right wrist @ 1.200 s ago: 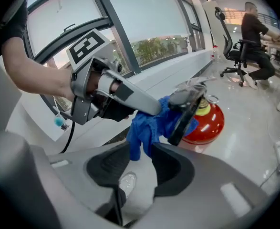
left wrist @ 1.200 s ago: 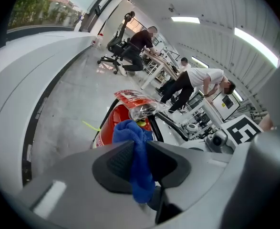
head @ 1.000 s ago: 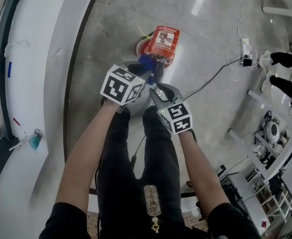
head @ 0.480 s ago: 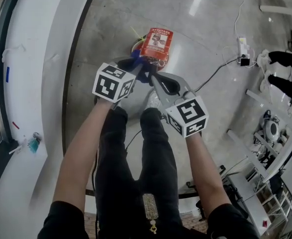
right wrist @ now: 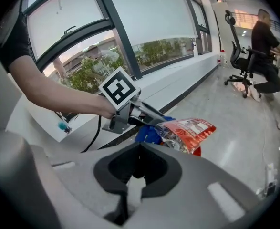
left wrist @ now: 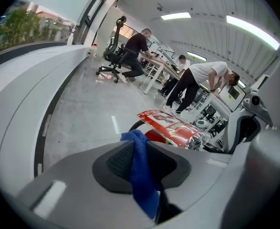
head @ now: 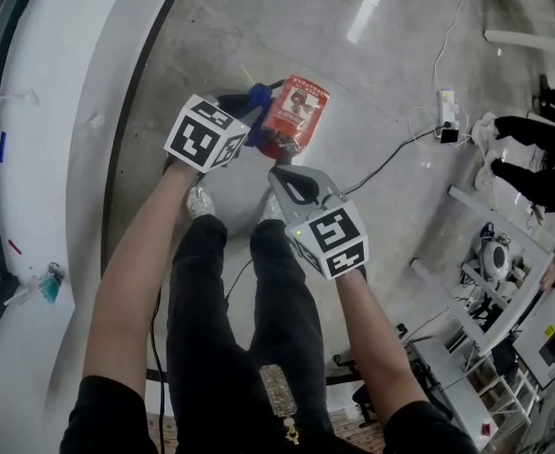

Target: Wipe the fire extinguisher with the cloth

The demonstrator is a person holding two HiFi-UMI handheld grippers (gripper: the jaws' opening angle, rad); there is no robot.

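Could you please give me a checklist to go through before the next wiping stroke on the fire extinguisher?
1. Blue cloth clamped in the left gripper: ok.
2. Cloth touching the fire extinguisher: cannot tell; it sits right beside the top.
3. Right gripper shut, empty and apart from the extinguisher: ok.
4. Red tag out of the wiping path: not ok; it lies across the extinguisher's top.

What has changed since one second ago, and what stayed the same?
The right gripper closed its jaws on nothing and pulled back from the extinguisher. The left gripper carried the cloth to the extinguisher's left side. Cloth still clamped; extinguisher unmoved.
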